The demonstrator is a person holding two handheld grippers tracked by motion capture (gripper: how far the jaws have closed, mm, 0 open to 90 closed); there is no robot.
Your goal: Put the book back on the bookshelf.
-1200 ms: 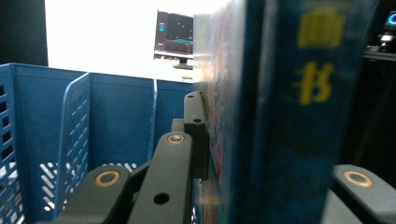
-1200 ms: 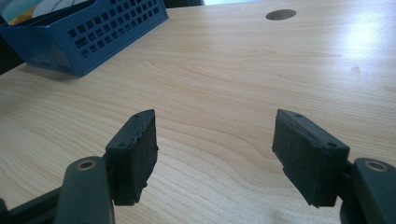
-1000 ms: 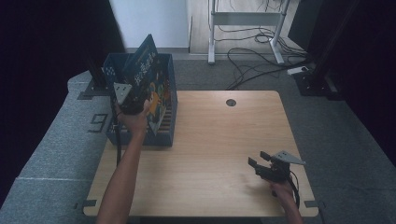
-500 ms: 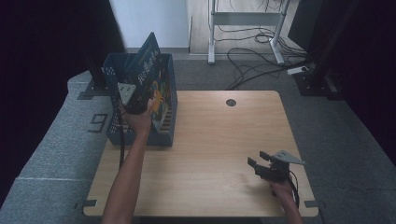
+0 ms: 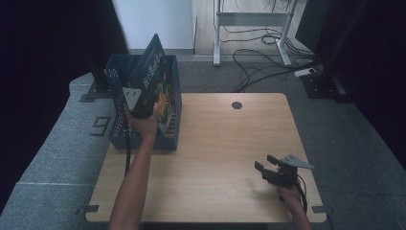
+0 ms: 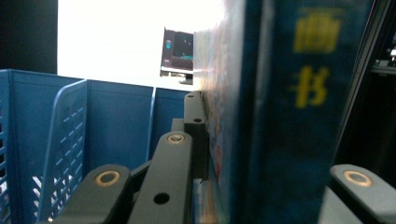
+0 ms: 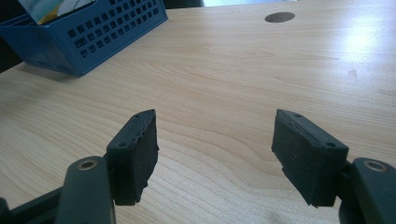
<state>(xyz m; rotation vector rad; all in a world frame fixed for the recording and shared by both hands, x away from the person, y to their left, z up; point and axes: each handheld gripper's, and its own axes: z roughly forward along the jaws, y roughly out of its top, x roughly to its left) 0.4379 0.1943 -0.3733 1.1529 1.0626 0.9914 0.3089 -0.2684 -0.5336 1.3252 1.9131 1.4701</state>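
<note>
Your left hand (image 5: 143, 123) has pushed slightly deeper into the blue basket (image 5: 168, 125), where your left gripper (image 5: 136, 99) stays clamped on the upright blue book (image 6: 280, 112). Your right gripper (image 5: 268, 168) rests on the table (image 5: 215, 143) well apart, jaws wide and empty.

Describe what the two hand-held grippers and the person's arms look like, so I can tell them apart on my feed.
Both are black. The left hand-held gripper carries a grey three-cornered plate and trails a black cable along the bare, sleeveless forearm. The right hand-held gripper has the same grey plate and a black cable looping by the wrist. In the right gripper view its pads are dark, blocky and worn at the edges, on arms with brass-coloured rivets.
</note>
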